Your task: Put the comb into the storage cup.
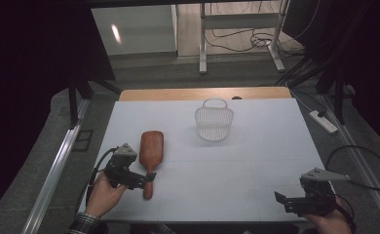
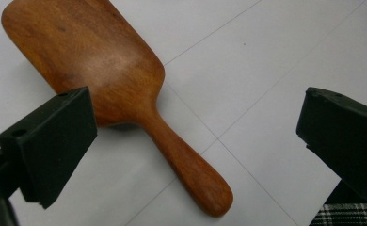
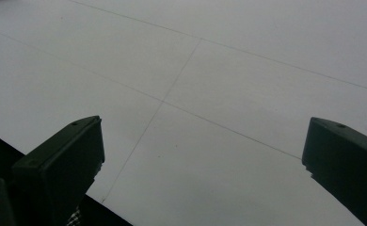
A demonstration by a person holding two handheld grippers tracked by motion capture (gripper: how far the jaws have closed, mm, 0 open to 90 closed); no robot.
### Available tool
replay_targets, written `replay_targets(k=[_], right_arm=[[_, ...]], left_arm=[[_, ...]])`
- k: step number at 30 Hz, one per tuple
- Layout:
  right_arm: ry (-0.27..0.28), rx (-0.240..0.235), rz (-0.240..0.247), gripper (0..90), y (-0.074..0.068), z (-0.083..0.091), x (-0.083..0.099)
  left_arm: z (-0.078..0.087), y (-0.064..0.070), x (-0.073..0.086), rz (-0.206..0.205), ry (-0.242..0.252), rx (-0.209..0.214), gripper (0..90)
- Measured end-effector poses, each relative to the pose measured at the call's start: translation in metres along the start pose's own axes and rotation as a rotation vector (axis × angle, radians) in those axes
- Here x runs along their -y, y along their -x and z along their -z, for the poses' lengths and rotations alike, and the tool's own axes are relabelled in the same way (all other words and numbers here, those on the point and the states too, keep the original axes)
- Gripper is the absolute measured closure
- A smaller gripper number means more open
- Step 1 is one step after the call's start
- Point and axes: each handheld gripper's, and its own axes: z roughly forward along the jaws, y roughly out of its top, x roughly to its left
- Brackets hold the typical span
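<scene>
Two grippers are held over the white table [image 1: 256,161]. One reddish-brown wooden paddle brush [image 1: 151,157] is seen lying flat at the left side, long axis running near to far, handle end toward the person. The left gripper [image 1: 142,181] is poised at that handle, jaws spread wide and empty; in the left gripper view the handle [image 2: 191,172] is framed between them, untouched. The right gripper [image 1: 288,201] is kept well apart, jaws also spread. A white mesh basket [image 1: 214,123] is set farther back.

Wooden paddle [image 2: 106,89] on white table [image 2: 266,70], jaws wide apart
</scene>
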Motion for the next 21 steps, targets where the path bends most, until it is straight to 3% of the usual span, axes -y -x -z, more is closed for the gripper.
replay_targets(k=[21], right_arm=[[-0.005, 0.003, -0.001, 0.3, 0.000, -0.001, 0.000]], left_arm=[[-0.025, 0.005, -0.026, -0.063, -0.064, 0.017, 0.0]])
